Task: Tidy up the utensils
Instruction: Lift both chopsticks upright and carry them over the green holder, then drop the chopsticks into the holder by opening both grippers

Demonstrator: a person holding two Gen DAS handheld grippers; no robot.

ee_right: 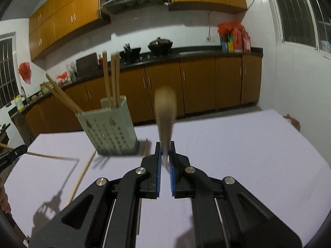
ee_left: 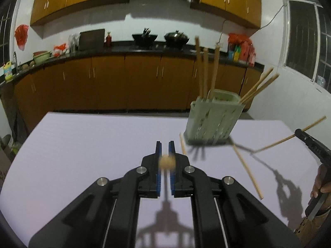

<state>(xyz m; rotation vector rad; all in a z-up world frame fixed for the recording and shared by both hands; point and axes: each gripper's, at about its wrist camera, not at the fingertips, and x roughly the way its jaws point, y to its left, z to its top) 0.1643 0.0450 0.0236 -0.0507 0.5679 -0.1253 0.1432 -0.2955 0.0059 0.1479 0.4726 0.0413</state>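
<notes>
A pale green perforated utensil holder (ee_left: 213, 122) (ee_right: 109, 128) stands on the lilac table (ee_left: 82, 144) (ee_right: 248, 144) with several wooden chopsticks upright and leaning in it. My left gripper (ee_left: 165, 144) is shut on a chopstick (ee_left: 167, 162), seen blurred and end-on, above the table to the left of the holder. My right gripper (ee_right: 165, 144) is shut on another chopstick (ee_right: 165, 107), which sticks up towards the camera, to the right of the holder. Two loose chopsticks (ee_left: 247, 171) (ee_left: 182, 146) lie on the table beside the holder's base.
A person's hand (ee_left: 320, 184) holds the right gripper's handle at the frame edge. Beyond the table's far edge run a dark kitchen counter (ee_left: 144, 50) with woks and wooden cabinets below. A white wall and window stand on the right.
</notes>
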